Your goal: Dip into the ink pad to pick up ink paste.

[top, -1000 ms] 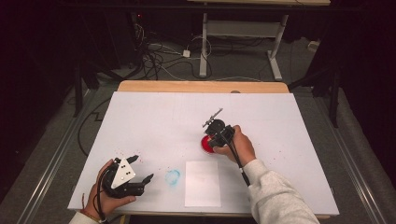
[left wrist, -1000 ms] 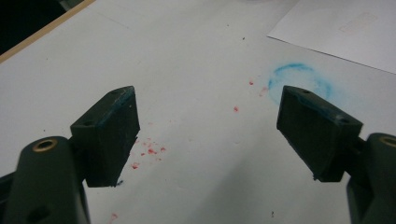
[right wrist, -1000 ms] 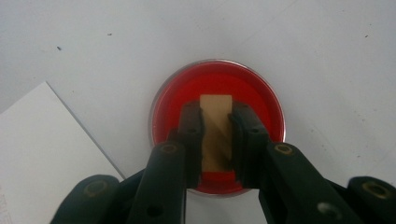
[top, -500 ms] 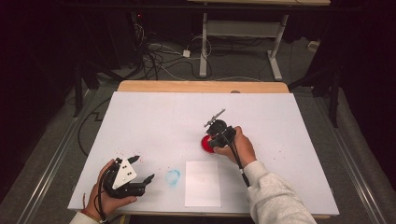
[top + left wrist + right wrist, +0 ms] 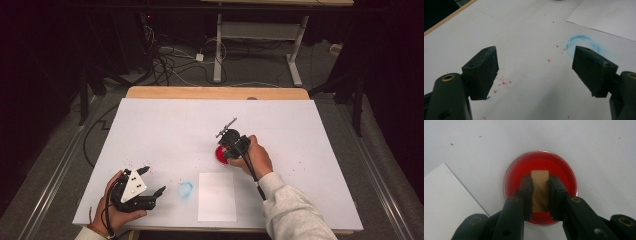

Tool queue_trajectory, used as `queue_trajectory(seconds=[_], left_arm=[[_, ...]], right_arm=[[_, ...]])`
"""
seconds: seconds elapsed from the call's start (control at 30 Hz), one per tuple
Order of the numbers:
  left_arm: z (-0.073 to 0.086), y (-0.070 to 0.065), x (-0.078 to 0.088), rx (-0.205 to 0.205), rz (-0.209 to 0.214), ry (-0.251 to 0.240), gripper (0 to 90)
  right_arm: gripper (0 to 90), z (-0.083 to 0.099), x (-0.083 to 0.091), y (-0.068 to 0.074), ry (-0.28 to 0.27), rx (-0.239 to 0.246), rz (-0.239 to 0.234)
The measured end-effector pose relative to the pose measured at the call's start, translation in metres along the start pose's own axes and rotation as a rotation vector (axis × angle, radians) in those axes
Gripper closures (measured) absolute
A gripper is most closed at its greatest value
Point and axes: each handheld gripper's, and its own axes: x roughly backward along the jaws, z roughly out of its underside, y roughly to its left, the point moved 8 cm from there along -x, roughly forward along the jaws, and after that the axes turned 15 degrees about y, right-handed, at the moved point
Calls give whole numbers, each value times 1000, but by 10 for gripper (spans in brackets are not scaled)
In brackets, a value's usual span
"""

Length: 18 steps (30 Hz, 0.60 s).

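We look down on a white-covered table (image 5: 300,130). Near its middle the right gripper (image 5: 226,150) points down over a round red dish (image 5: 220,156), exactly where it was a second ago; nothing about it has shifted. In the right gripper view its two black jaws are closed tight on a small tan wooden block (image 5: 540,187), one pad (image 5: 526,187) pressed against each long side. The block hangs above the red dish (image 5: 519,175), inside its rim; we cannot tell whether its lower end touches the red surface.

At the near left corner the left gripper (image 5: 152,181) rests low over the table in the person's hand, also unmoved since the earlier pictures. Its jaws stand wide apart with nothing between them, and the left gripper view shows bare tabletop and red specks (image 5: 502,83) in the gap.

Between the hands lie a faint blue ring stain (image 5: 185,189) and a blank white sheet of paper (image 5: 217,196), both as before.
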Motion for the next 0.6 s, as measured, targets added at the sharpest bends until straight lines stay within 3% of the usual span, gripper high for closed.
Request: queue_trajectory(seconds=[0.6], left_arm=[[2, 1, 1, 4, 1, 1, 206]], right_arm=[[762, 0, -1, 0, -2, 15, 9]])
